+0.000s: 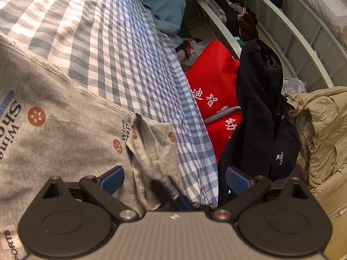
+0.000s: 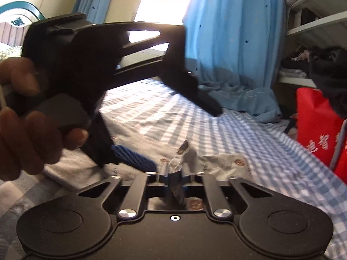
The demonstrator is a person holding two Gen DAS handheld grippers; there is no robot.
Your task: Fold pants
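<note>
Checked bed [image 1: 112, 49] — blue curtain [image 2: 234, 43], bright window [image 2: 164, 2]

The left gripper [image 1: 174, 181], at the lower centre of the left wrist view, has its blue-padded jaws spread wide apart. The right gripper [image 2: 176, 162], at the lower centre of the right wrist view, has its jaws drawn together on a pinch of the pants [image 2: 184, 149]. A hand [image 2: 28, 121] at the left edge of that view grasps the left gripper's black handle.

Pants [image 1: 54, 117] on bed sheet [image 1: 104, 34], corner raised between left gripper [image 1: 173, 182] fingers. Bag [image 1: 214, 86] beside bed at right, dark garment [image 1: 258, 99] before it, jacket [image 1: 321, 130] further right, shelves [image 1: 282, 21] behind.
</note>
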